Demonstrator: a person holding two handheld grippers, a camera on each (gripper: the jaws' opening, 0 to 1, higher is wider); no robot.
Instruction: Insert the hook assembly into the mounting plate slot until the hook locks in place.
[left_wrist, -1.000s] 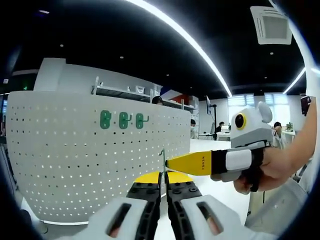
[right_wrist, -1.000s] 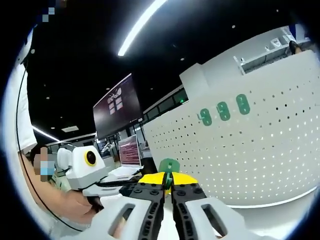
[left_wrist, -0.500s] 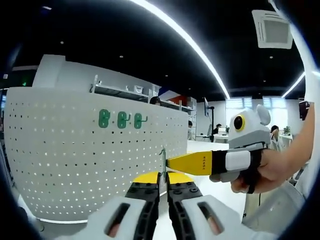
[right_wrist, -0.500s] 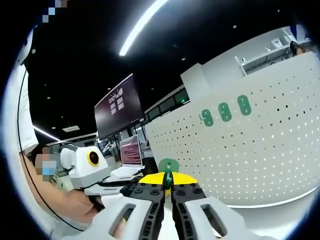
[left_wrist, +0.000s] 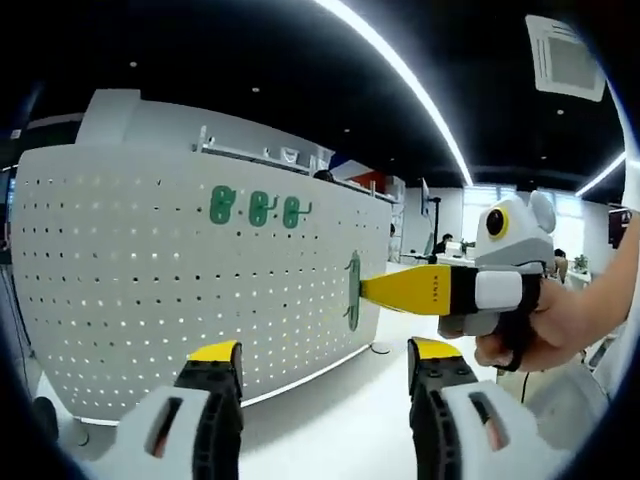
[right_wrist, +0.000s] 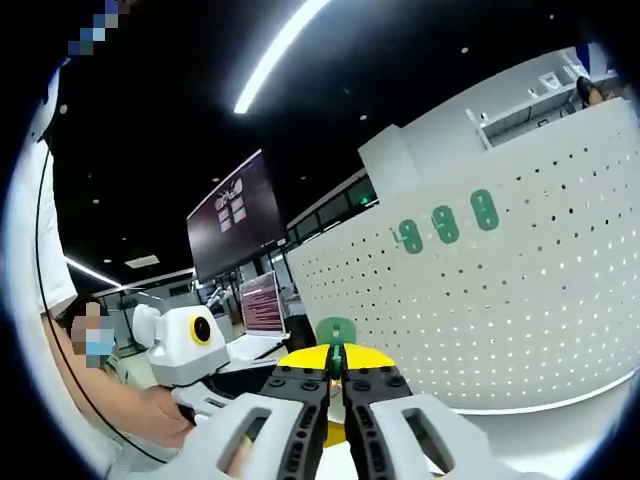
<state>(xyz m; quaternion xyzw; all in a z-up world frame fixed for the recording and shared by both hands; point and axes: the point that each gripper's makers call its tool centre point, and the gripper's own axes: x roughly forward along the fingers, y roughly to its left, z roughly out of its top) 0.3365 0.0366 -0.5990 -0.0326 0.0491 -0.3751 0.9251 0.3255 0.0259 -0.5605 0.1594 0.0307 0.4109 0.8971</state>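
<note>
**Hook pinched by one gripper, the other spread wide**

Jaws of the right gripper (right_wrist: 336, 372) are pressed together on a small green plastic hook piece (right_wrist: 335, 333), whose rounded plate stands up just past the yellow tips in the right gripper view. In the left gripper view that same gripper (left_wrist: 372, 291) reaches in from the right, yellow tips pointing left, with the green hook piece (left_wrist: 353, 291) upright at their end, held in the air in front of the board. A person's hand (left_wrist: 552, 330) wraps the grip behind it, the forearm running off to the right.

The left gripper (left_wrist: 326, 352) is spread wide, its two yellow-tipped black jaws well apart and nothing between them. It also appears at the near left of the right gripper view (right_wrist: 215, 392), with a hand (right_wrist: 160, 424) beneath it.

Beyond both stands a large white perforated metal pegboard (left_wrist: 150, 290), upright on a white table (left_wrist: 350, 430). Three green hooks (left_wrist: 258, 207) sit in a row on its upper part, just beside one another; the right gripper view shows the same three (right_wrist: 445, 225) on the pegboard (right_wrist: 520, 300).

Farther left in the right gripper view, one dark wall screen (right_wrist: 238, 214) hangs above a lit monitor (right_wrist: 259, 301).
</note>
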